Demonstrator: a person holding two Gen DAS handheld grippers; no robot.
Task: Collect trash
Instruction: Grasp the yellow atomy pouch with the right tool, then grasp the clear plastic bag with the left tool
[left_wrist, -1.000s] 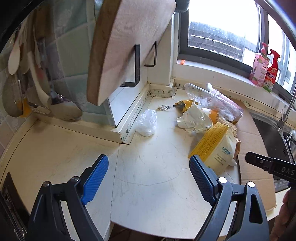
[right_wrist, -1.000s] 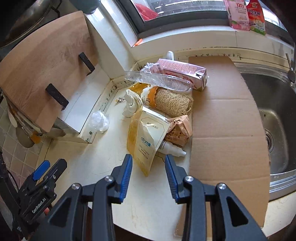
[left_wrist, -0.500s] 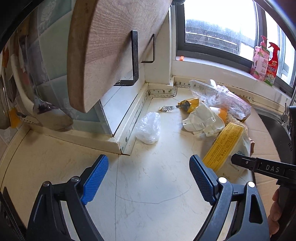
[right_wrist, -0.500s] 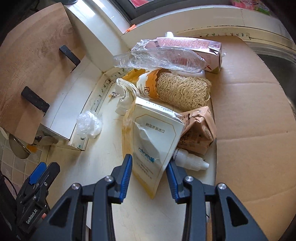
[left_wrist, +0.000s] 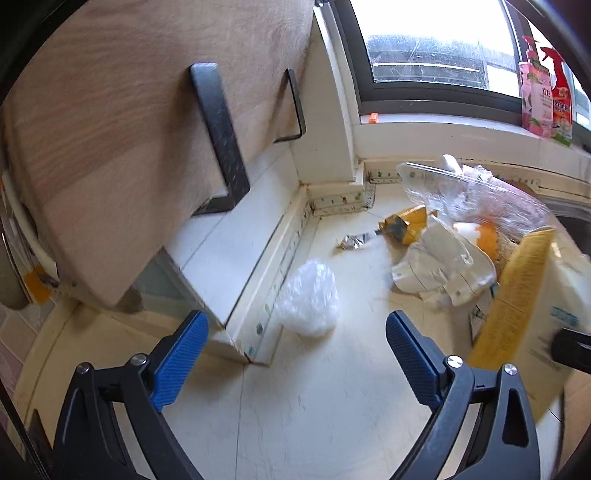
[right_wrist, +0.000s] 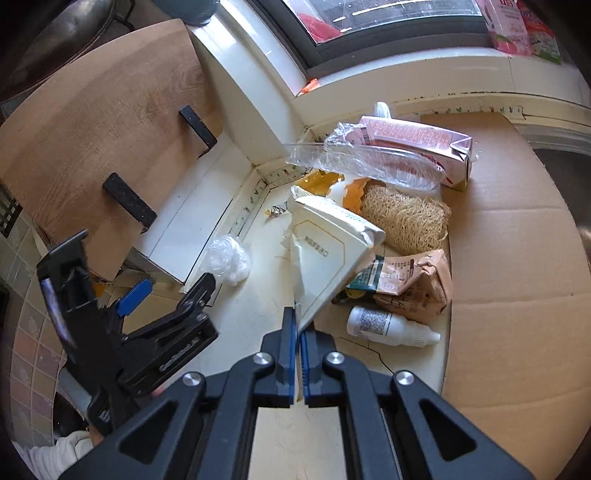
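The right gripper (right_wrist: 297, 332) has pinched shut on the bottom corner of the yellow-and-white pouch (right_wrist: 325, 251), which tilts up off the worktop (right_wrist: 288, 435) toward 12 o'clock. The left gripper (left_wrist: 295, 336), opening wide and empty, faces the crumpled plastic bag (left_wrist: 308, 297) at 12 o'clock. The pickup step is in hand; next, I judge, lift the pouch clear and close on the bag.

You're looking at very little legible print: the white pouch (right_wrist: 325, 258) just ahead of your right gripper (right_wrist: 297, 325) carries lettering too small to read, and the bottle (right_wrist: 388, 326) label and carton (right_wrist: 410, 142) text blur out.
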